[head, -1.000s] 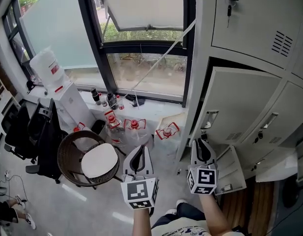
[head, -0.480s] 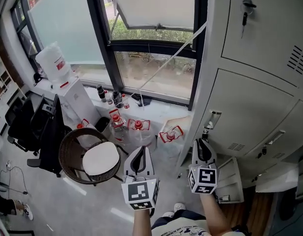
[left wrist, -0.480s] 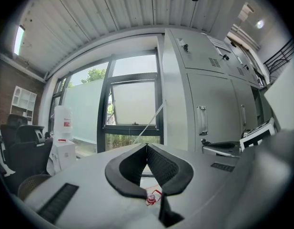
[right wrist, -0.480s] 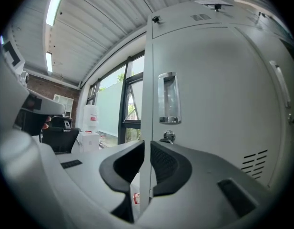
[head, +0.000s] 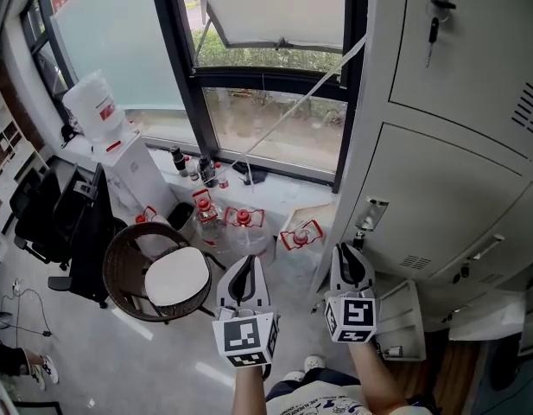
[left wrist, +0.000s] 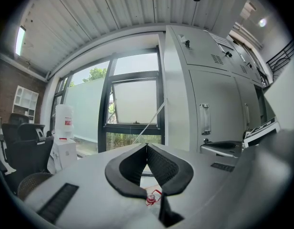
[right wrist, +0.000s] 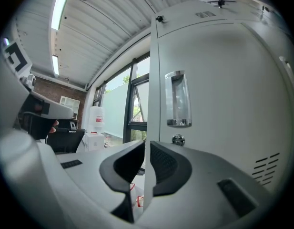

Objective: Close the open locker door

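Left tongs (head: 243,273) (left wrist: 147,146): grey plastic, black ribbed pads, tips meeting, nothing held. Right tongs (head: 351,256) (right wrist: 147,144): same make, jaws closing with a thin slit between the pads and no grip on anything; the pale corner edge of the cabinet shows through the slit, and whether it lies between the pads or beyond them cannot be told. Light grey sheet-metal locker door (head: 439,201) (right wrist: 223,99): directly ahead of the right tongs and running off to their right, lying flush with the cabinet front. Chrome recessed pull handle (head: 371,211) (right wrist: 177,99): on that door, just above and ahead of the right tongs' tips. Small round metal lock knob (head: 361,230) (right wrist: 178,140): immediately under the handle, close to the right tongs' tips, contact not visible. Upper grey locker door with a key in its lock (head: 434,26): well above the right tongs. Dark-framed window (head: 266,67) (left wrist: 135,104): ahead of the left tongs. Round brown wicker chair with a white cushion (head: 128,266): on the floor just left of the left tongs. White water dispenser with a clear bottle (head: 102,124): farther left and ahead.
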`<state>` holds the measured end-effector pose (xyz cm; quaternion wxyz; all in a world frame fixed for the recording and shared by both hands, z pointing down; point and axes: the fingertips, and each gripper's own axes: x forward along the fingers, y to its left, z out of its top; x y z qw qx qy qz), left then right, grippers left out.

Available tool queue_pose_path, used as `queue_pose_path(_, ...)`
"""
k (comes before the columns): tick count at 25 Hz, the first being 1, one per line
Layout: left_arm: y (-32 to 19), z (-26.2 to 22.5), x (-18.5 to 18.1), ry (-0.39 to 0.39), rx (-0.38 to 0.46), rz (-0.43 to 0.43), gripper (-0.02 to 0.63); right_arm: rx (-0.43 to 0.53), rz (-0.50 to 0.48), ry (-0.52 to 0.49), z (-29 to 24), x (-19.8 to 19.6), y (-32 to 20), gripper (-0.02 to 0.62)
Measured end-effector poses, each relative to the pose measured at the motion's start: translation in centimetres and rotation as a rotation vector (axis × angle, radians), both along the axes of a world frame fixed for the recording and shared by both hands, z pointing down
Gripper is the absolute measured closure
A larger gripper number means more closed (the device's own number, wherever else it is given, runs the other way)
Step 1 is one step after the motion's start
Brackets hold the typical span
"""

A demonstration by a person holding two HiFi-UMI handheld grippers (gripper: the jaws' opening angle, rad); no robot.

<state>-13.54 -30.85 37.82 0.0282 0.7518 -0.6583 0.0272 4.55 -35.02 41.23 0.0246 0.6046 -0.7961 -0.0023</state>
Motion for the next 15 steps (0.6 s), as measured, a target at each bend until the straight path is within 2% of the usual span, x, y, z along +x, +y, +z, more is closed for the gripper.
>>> queue_pose_path(8,0.2,-0.5,1.4,0.0,0.013,0.057,0.601,0.04,-0.001,-0.024,-2.0,0.6,2.0,0.563)
queue_pose_path(15,1.2,-0.6,3.9,0.006,0.013,0.161,0.601,0.062,0.114,-0.01,-2.9,4.2,5.2,0.563)
